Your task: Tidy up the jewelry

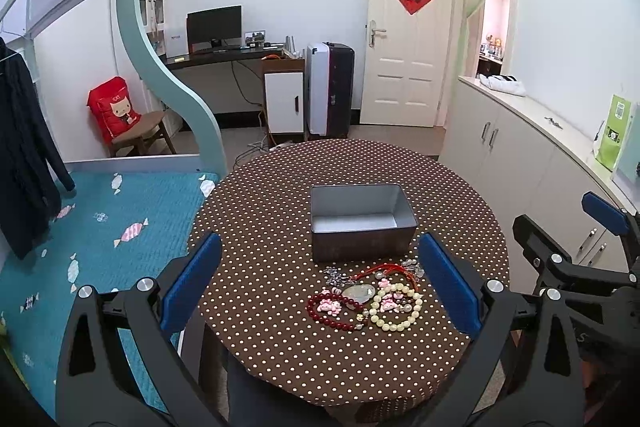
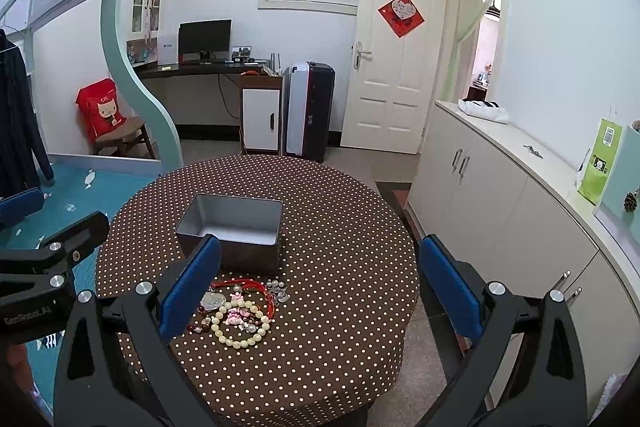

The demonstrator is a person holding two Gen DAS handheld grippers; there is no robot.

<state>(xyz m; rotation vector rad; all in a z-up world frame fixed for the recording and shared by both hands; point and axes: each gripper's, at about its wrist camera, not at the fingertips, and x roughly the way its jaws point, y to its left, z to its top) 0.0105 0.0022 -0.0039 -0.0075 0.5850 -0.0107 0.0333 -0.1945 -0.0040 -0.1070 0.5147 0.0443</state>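
An open grey metal tin stands empty on the round table; it also shows in the right wrist view. In front of it lies a jewelry pile: a cream bead bracelet, a dark red bead bracelet, a red cord necklace, pink charms and silver pieces. My left gripper is open and empty, held above the pile. My right gripper is open and empty, to the right of the pile.
The table carries a brown polka-dot cloth. A blue bed lies to the left. White cabinets run along the right. A desk, suitcase and door stand at the back.
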